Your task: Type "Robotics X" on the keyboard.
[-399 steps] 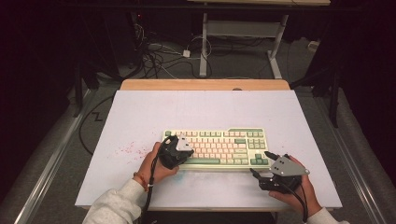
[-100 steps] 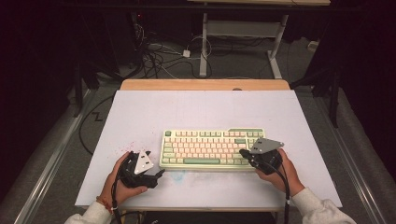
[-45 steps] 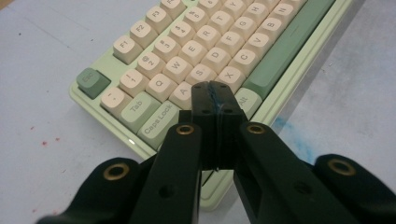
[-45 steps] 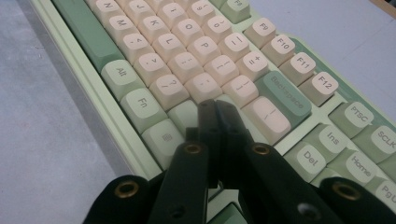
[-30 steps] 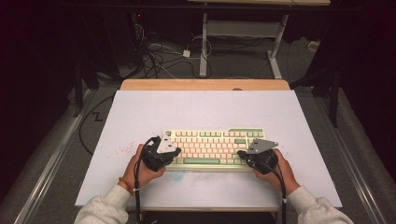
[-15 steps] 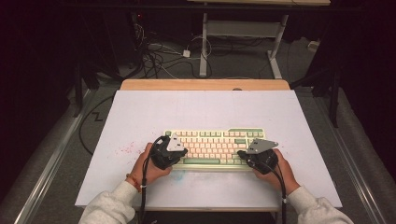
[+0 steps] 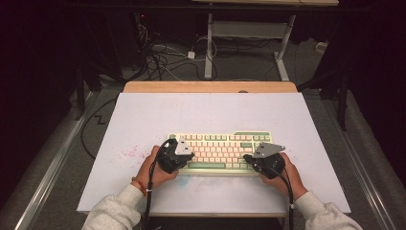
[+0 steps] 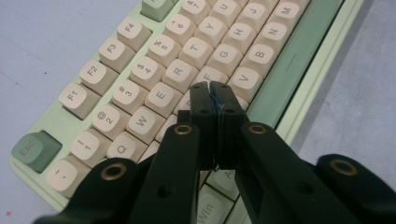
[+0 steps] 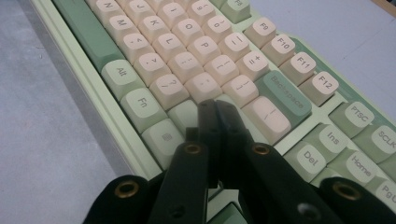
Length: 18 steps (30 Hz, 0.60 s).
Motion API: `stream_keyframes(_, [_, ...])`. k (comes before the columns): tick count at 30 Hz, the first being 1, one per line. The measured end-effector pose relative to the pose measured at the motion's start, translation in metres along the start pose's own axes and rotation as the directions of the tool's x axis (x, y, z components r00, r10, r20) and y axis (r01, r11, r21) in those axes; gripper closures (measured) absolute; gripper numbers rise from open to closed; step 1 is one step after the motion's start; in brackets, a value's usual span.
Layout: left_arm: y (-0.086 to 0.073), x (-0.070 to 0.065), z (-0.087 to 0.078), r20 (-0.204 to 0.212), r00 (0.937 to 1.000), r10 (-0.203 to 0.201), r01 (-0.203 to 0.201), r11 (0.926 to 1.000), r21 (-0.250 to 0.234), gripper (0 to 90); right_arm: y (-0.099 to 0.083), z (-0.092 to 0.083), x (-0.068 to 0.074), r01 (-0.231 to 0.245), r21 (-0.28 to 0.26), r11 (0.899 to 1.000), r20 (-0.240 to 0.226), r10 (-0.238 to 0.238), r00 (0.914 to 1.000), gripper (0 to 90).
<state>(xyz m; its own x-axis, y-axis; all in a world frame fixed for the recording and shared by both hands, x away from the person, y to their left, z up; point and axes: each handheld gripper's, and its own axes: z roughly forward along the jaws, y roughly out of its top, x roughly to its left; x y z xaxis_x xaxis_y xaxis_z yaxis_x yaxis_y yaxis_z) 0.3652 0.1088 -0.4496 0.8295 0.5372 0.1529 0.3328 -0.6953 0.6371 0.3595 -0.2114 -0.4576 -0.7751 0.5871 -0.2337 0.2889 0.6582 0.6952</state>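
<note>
Both tongs are pressed fully closed and grip nothing: the left gripper [image 8: 208, 88] tips over the keyboard [image 7: 218, 149] at nine o'clock, the right gripper [image 9: 215, 106] at three o'clock.

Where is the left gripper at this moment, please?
In the high view the left gripper sits over the left end of the keyboard; its own view shows the shut tips among the letter keys, just left of V.

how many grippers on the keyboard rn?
2. The left gripper sits over the left end of the keyboard, jaws shut above the letter keys; the right gripper sits over its right end, jaws shut by the Backspace side.
</note>
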Motion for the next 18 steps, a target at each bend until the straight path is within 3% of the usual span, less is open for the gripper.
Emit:
stream_keyframes(6, [0.000, -0.001, -0.001, 0.004, 0.9999, 0.014, -0.015, 0.9998, 0.012, 86.6, 0.000, 0.000, 0.000, 0.000, 0.002, 1.000, 0.001, 0.000, 1.0000, 89.9])
stream_keyframes(8, [-0.001, -0.002, 0.003, 0.014, 0.9996, 0.024, -0.025, 0.9988, 0.043, 87.0, 0.000, 0.000, 0.001, 0.000, 0.002, 1.000, 0.002, 0.000, 1.0000, 89.9])
stream_keyframes(9, [-0.003, -0.003, 0.004, -0.004, 0.9994, 0.033, -0.033, 0.9990, 0.032, 87.4, 0.000, 0.000, 0.001, 0.000, 0.002, 1.000, 0.002, 0.000, 1.0000, 89.9])
stream_keyframes(15, [0.000, -0.001, -0.003, -0.012, 0.9997, 0.021, -0.021, 0.9997, 0.008, 86.2, 0.000, -0.002, 0.000, -0.001, 0.009, 1.000, 0.018, 0.001, 0.9998, 89.9])
stream_keyframes(18, [0.001, -0.001, -0.009, -0.029, 0.9993, 0.025, -0.025, 0.9995, -0.017, 85.3, 0.001, -0.008, -0.002, -0.001, -0.025, 1.000, 0.019, 0.002, 0.9998, 89.8])
